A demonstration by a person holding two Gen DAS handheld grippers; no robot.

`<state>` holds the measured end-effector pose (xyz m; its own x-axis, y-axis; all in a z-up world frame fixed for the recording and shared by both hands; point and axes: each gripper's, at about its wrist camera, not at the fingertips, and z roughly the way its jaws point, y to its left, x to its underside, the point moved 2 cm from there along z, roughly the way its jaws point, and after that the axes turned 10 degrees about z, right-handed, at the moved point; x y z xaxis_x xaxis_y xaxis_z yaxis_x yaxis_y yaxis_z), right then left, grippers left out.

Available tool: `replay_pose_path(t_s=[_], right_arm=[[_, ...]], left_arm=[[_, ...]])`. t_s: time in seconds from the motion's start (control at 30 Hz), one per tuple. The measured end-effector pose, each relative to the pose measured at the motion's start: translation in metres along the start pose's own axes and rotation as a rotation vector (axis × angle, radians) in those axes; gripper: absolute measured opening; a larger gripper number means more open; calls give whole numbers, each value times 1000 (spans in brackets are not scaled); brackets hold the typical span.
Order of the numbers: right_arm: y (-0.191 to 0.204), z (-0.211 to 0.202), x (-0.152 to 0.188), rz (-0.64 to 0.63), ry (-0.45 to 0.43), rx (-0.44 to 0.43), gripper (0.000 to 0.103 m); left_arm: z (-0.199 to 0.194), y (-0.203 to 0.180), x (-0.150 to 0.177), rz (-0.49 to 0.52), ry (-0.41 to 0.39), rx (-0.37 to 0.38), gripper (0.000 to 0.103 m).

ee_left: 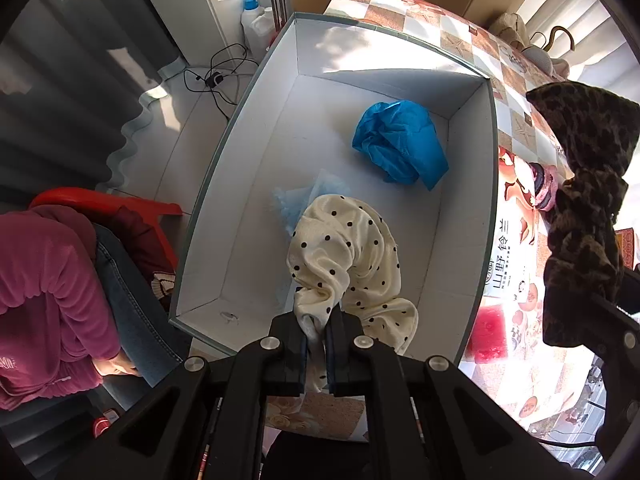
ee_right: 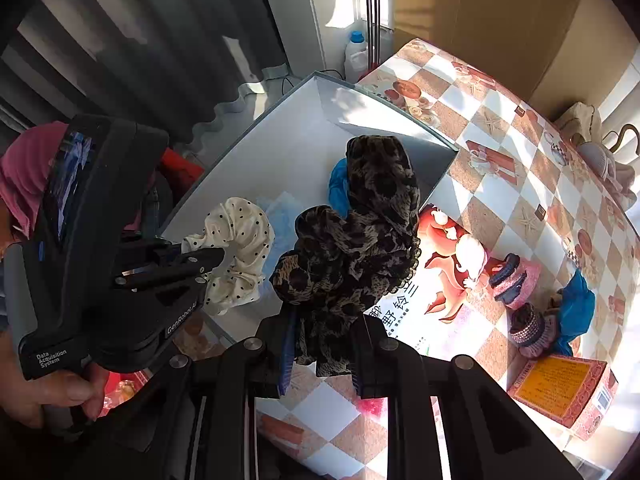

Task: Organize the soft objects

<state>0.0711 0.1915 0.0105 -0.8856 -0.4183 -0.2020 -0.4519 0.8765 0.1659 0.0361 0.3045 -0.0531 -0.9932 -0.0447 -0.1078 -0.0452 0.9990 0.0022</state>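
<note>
My left gripper (ee_left: 318, 320) is shut on a cream polka-dot scrunchie (ee_left: 352, 256) and holds it over the near end of a white open box (ee_left: 224, 160). The left gripper (ee_right: 216, 258) and that scrunchie (ee_right: 236, 240) also show in the right wrist view. In the box lie a blue crumpled soft item (ee_left: 400, 140) and a pale blue fluffy item (ee_left: 296, 204). My right gripper (ee_right: 320, 344) is shut on a leopard-print scrunchie (ee_right: 352, 236), held above the box's right edge; the scrunchie also shows in the left wrist view (ee_left: 584, 200).
On the checked tablecloth (ee_right: 500, 184) right of the box lie a pink and navy scrunchie (ee_right: 510, 280), a dark beaded band (ee_right: 528, 324), a blue item (ee_right: 576, 308) and a pink carton (ee_right: 560, 388). A person in a pink top (ee_left: 48, 292) sits left.
</note>
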Motion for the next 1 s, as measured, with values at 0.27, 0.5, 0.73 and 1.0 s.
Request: replay_pose_path(t_s=[0.27,0.5,0.73,1.0], right_arm=[[2,9,-11,8,11,18,23],[0,19,-33,25,20,33,23],[3,25,-58,30,19,50,23],[10,31,-72,30,24,56,23]], left_arm=[[7,10,-2,-11,15,11,8],[13,21,-12,-6,16,10,8],[18,28,-23,8,17,12,8],[19,33,-35,11,2,40,8]])
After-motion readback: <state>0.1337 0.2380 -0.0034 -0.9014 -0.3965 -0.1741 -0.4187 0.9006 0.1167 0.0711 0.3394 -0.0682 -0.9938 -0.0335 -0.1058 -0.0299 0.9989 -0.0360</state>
